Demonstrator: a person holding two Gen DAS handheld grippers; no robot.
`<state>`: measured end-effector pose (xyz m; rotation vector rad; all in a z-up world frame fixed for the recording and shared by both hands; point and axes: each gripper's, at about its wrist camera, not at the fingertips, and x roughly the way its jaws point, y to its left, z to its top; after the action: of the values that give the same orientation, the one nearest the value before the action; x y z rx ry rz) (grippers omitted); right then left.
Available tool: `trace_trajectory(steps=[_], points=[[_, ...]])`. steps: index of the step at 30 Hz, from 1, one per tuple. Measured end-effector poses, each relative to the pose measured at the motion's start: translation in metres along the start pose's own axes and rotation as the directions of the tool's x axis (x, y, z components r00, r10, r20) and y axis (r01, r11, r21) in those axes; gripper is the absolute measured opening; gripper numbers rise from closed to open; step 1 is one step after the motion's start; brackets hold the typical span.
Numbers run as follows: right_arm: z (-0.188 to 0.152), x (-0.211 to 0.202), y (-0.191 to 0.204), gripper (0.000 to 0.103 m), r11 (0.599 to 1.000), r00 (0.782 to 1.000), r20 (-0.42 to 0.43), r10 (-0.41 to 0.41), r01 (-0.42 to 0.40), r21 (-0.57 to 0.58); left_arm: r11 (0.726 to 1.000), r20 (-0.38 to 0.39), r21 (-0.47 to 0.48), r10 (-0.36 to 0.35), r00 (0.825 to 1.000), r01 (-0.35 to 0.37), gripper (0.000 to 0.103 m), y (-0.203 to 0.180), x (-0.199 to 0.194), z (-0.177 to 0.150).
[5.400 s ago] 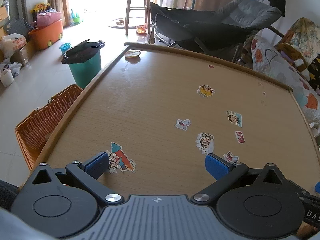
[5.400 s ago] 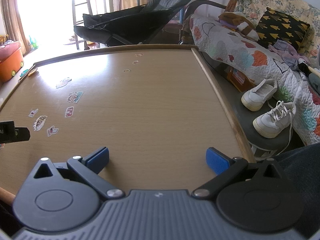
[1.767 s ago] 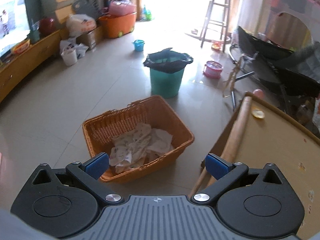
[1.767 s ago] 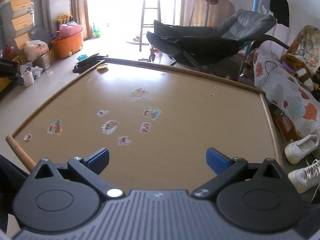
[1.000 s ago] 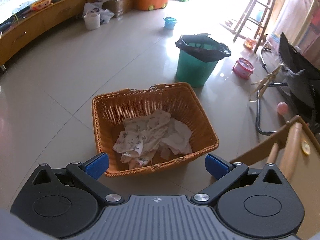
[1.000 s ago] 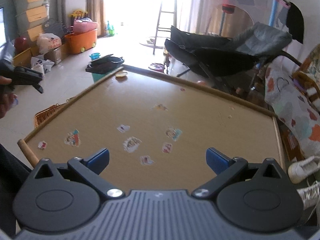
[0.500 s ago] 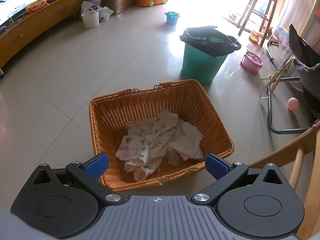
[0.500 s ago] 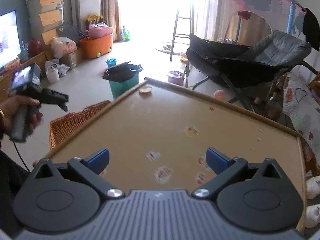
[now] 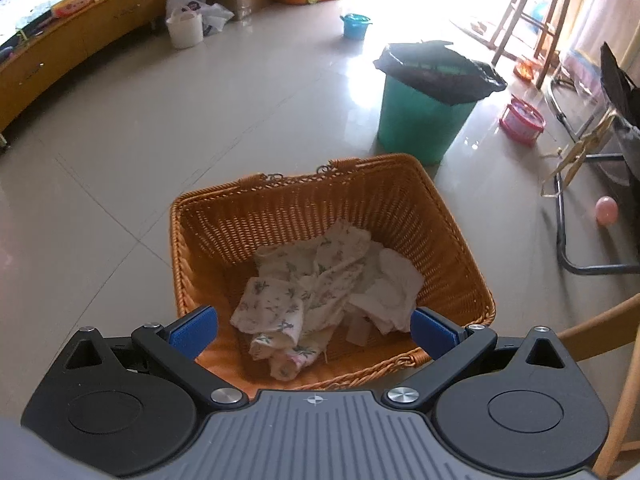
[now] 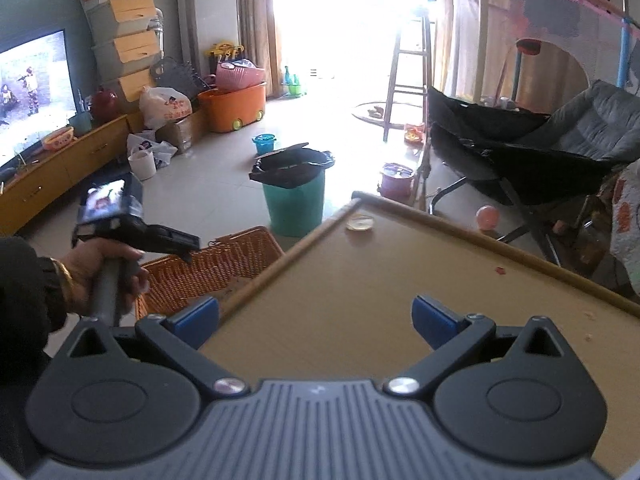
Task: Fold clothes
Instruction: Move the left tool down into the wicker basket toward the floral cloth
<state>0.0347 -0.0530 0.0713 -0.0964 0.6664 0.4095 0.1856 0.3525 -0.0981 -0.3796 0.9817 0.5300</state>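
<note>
Crumpled floral and white clothes (image 9: 320,284) lie in an orange wicker basket (image 9: 452,256) on the floor. My left gripper (image 9: 314,330) hangs open above the basket's near rim, nothing between its blue pads. In the right wrist view the basket (image 10: 208,272) shows beside the wooden table (image 10: 380,288), and a hand (image 10: 104,268) holds the left gripper's handle above it. My right gripper (image 10: 316,316) is open over the table's left corner, holding nothing.
A green bin with a black bag (image 9: 428,100) stands just behind the basket. A chair's metal frame (image 9: 576,240) and a pink ball (image 9: 606,208) are to the right. The table's wooden leg (image 9: 600,320) is at the right edge. A low cabinet (image 9: 60,40) lines the left wall.
My left gripper has moved closer over the basket, so the clothes fill more of the view. My right gripper has swung left toward the table's corner and the basket.
</note>
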Motion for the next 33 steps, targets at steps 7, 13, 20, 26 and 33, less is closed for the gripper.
trace_trajectory(steps=[7,13,20,26,33], points=[[0.013,0.016,0.014,0.103,0.999,1.000,0.006,0.029,-0.029,-0.017,1.000,-0.007,0.024,-0.014,1.000,0.014,0.103,-0.001,0.024,0.005],[0.020,0.027,0.021,0.103,0.999,0.999,0.009,0.047,-0.047,-0.009,0.998,-0.029,0.058,-0.008,1.000,0.010,0.103,-0.002,0.050,0.008],[0.024,0.041,0.030,0.103,0.997,0.997,-0.007,0.075,-0.075,-0.015,0.993,-0.095,0.115,0.004,0.995,0.007,0.103,-0.004,0.093,0.009],[0.024,0.050,0.039,0.103,0.995,0.996,-0.017,0.092,-0.092,-0.043,0.990,-0.150,0.138,0.018,0.989,0.003,0.101,0.001,0.130,0.009],[0.021,0.062,0.047,0.103,0.991,0.993,-0.038,0.110,-0.113,-0.067,0.993,-0.218,0.118,0.034,0.975,-0.008,0.101,0.011,0.167,0.003]])
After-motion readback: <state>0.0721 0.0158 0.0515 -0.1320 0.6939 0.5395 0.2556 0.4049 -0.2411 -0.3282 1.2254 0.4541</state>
